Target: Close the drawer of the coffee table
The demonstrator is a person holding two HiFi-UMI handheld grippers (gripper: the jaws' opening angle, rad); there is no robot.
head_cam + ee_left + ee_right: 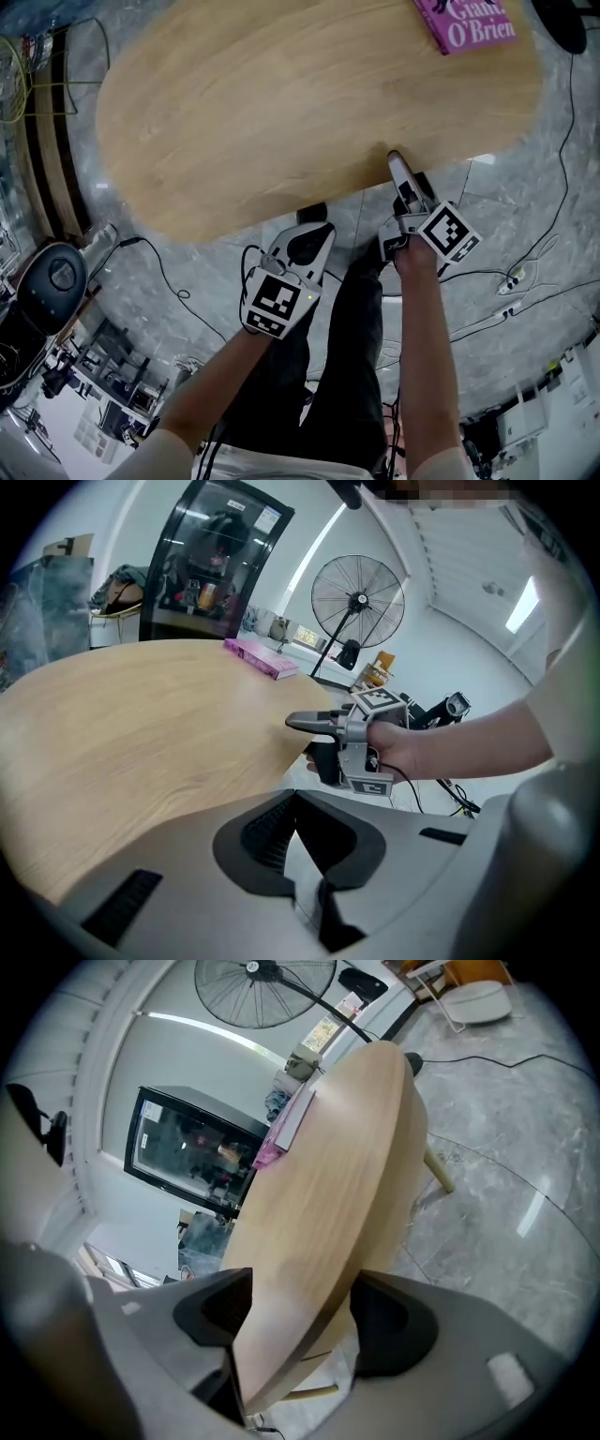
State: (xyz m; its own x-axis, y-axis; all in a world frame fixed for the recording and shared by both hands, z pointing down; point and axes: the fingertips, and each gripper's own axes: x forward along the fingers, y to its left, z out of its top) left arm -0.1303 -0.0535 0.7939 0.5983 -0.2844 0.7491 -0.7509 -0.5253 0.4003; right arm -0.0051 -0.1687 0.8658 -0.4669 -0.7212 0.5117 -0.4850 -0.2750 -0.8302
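Note:
The oval wooden coffee table (281, 103) fills the top of the head view; no drawer shows apart from it. My right gripper (396, 167) straddles the table's near edge, one jaw lying on the top, the other hidden beneath. In the right gripper view the wooden edge (328, 1176) runs between the jaws of that gripper (300, 1312), and both pads sit against it. The left gripper view shows the right gripper (305, 742) clamped on the rim. My left gripper (314, 234) hovers over the floor just off the table's edge, its jaws (296, 803) shut, nothing between them.
A pink book (466, 23) lies on the table's far right. The person's legs (347, 356) stand between the grippers. Cables (525, 281) trail over the marble floor at right, a black device (52, 277) sits at left. A standing fan (358, 600) is beyond the table.

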